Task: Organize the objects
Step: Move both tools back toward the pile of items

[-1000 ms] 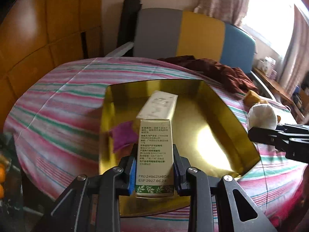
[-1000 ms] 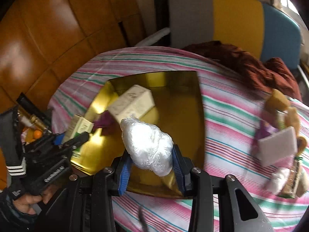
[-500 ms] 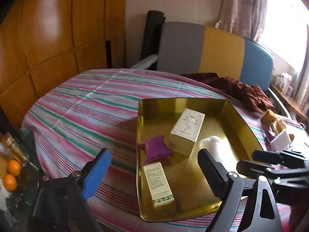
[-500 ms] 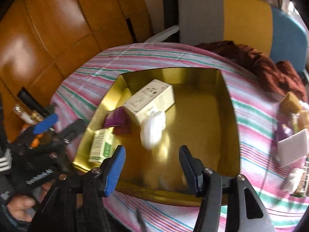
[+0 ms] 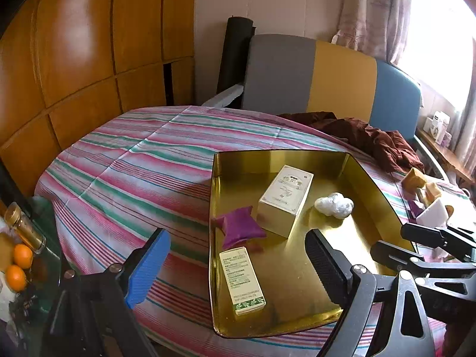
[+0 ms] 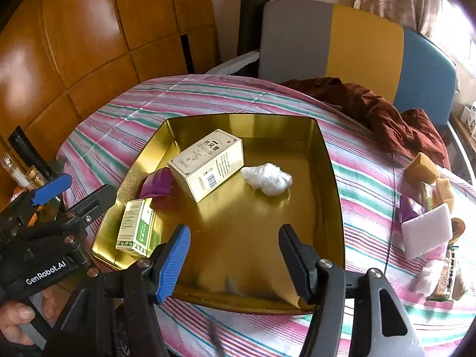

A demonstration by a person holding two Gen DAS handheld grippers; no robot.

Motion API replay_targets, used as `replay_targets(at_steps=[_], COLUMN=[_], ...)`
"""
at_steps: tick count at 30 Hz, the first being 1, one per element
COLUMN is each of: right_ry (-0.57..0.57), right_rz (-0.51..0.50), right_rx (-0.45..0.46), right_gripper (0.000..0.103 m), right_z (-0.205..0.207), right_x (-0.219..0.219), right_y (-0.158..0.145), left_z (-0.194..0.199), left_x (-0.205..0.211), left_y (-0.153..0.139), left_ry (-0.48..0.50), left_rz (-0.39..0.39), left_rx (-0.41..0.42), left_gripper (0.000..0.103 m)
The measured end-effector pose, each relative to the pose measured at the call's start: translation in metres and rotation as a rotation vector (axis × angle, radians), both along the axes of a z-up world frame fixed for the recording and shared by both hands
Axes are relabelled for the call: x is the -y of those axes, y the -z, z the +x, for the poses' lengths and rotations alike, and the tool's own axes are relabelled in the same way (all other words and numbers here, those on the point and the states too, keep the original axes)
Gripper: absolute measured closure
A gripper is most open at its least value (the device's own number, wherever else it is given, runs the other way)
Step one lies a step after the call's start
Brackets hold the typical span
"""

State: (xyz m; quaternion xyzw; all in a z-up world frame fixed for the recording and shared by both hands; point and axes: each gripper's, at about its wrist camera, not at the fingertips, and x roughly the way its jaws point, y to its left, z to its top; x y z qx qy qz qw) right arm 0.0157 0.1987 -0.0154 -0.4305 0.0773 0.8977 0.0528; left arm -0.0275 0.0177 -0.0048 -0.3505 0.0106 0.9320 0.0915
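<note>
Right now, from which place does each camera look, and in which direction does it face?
Left wrist view: sits on the left claw, looks down at the gold tray; its own open fingers show, and the right claw at right.
Right wrist view: sits on the right claw, looks down at the tray; its own open fingers, the left claw and a hand show.
Both share the tray, large cream box, white bundle, purple pouch, small green box.
</note>
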Motion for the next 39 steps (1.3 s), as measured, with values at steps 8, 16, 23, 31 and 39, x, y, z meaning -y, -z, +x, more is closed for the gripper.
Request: replay_targets(at_steps=[8,16,23,31,39], right_ry=[0.041,0.095,0.160,0.233,0.335], right_rz=[0.020,0.016,0.005,0.008,-0.003], right_rx=[-0.015,-0.018,-0.012,-0.010,-0.021], right_gripper=[0.040,0.040,0.040,0.040,0.040], right_z=[0.012,0.024,0.036,0.050,0.072], right_x=[-0.011,-0.028,-0.052,-0.084,-0.130], right_y=[-0.002,-0.001,0.002,0.003,-0.002], left_z=[0.006,0.017,0.024,0.030,0.036], left_x=[-0.015,-0.035,-0.049,-0.065,-0.083], left_y=[0.001,-0.005,-0.005,-0.003,-0.001], left_ry=[0.049,0.114,0.170,0.227,0.281], left_rz=[-0.029,-0.062,-0.085,-0.103,-0.125], left_rx=[0.006,-0.030,-0.037,-0.028,-0.026], left_gripper=[0.009,0.007,0.007,0.007,0.007])
